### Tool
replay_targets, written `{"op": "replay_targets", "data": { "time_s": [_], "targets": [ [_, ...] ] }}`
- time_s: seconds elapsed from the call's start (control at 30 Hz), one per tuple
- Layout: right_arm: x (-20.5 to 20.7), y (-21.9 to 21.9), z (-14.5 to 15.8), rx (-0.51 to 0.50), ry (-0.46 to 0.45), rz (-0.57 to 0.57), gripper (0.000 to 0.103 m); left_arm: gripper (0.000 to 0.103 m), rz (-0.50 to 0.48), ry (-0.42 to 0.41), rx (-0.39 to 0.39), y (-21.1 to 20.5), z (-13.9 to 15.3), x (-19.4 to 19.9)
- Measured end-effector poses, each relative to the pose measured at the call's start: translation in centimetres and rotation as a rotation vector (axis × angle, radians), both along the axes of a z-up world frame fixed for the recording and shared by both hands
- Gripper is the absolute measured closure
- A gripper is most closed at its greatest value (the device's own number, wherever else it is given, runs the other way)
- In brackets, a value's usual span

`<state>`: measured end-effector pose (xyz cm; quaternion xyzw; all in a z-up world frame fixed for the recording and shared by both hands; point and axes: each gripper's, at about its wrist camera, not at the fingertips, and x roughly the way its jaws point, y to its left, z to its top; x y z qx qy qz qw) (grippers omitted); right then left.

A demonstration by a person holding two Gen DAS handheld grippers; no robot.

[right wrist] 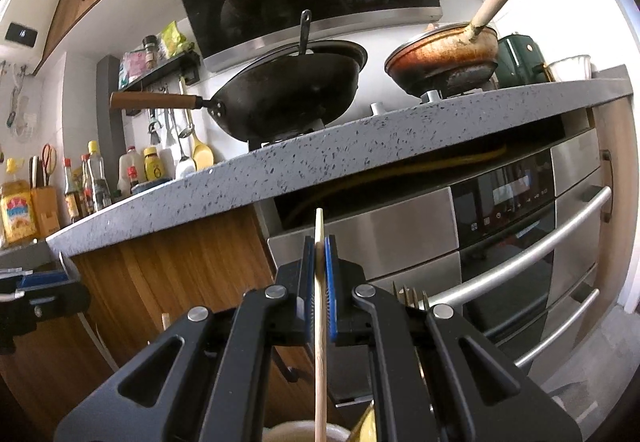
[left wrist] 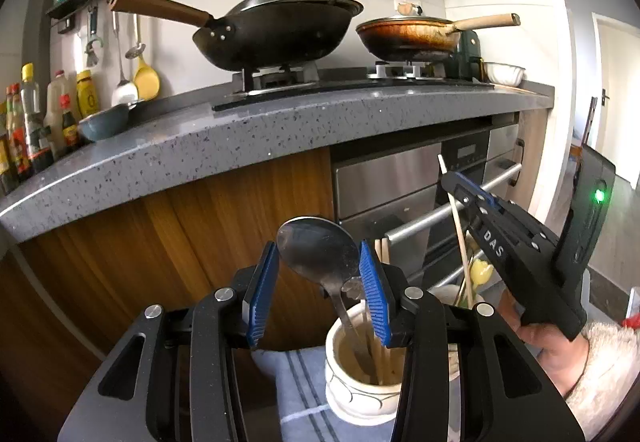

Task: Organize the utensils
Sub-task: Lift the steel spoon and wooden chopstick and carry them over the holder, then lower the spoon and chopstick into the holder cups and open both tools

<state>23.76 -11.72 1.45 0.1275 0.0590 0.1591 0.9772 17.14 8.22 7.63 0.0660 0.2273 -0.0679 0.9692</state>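
Note:
In the left wrist view a metal spoon (left wrist: 316,246) stands bowl-up in a white ceramic holder (left wrist: 360,374) with several chopsticks. My left gripper (left wrist: 319,254) is open; its blue pads (left wrist: 370,282) flank the spoon's bowl without gripping it. My right gripper (left wrist: 450,178) is at the right, shut on a wooden chopstick (left wrist: 460,234) that slants down toward a second cup behind the holder. In the right wrist view the right gripper (right wrist: 319,242) is shut on the chopstick (right wrist: 320,342), held upright above a pale cup rim (right wrist: 304,430).
A grey speckled counter (left wrist: 256,134) overhangs wooden cabinets and a steel oven (right wrist: 500,242) with bar handles. A black wok (left wrist: 276,30) and a brown pan (left wrist: 408,38) sit on the stove. Sauce bottles (left wrist: 28,130) stand at the left. A striped cloth (left wrist: 296,394) lies under the holder.

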Motion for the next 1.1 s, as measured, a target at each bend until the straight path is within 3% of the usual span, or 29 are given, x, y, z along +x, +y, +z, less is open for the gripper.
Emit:
{"op": "replay_targets", "data": {
  "time_s": [0.63, 0.73, 0.83, 0.9, 0.97, 1.1],
  "targets": [
    [-3.2, -0.2, -2.2, -0.135, 0.115, 0.124, 0.096, 0.060, -0.014, 0.159, -0.012, -0.7, -4.1, 0.2],
    [-3.6, -0.4, -2.1, -0.123, 0.123, 0.139, 0.077, 0.060, 0.003, 0.162, -0.007, -0.6, -4.4, 0.1],
    [-4.2, -1.1, -1.8, -0.097, 0.126, 0.144, 0.072, 0.058, 0.011, 0.165, -0.008, -0.4, -4.5, 0.1],
    [-4.6, -1.5, -1.5, -0.080, 0.130, 0.147, 0.064, 0.057, 0.021, 0.161, -0.005, -0.3, -4.3, -0.1],
    [-5.2, -2.1, -1.2, -0.059, 0.141, 0.152, 0.050, 0.054, 0.030, 0.157, -0.004, -0.3, -4.3, -0.2],
    [-6.5, -3.1, -0.7, -0.021, 0.168, 0.165, 0.040, 0.050, 0.037, 0.153, -0.010, -0.2, -4.1, -0.5]
  ]
}}
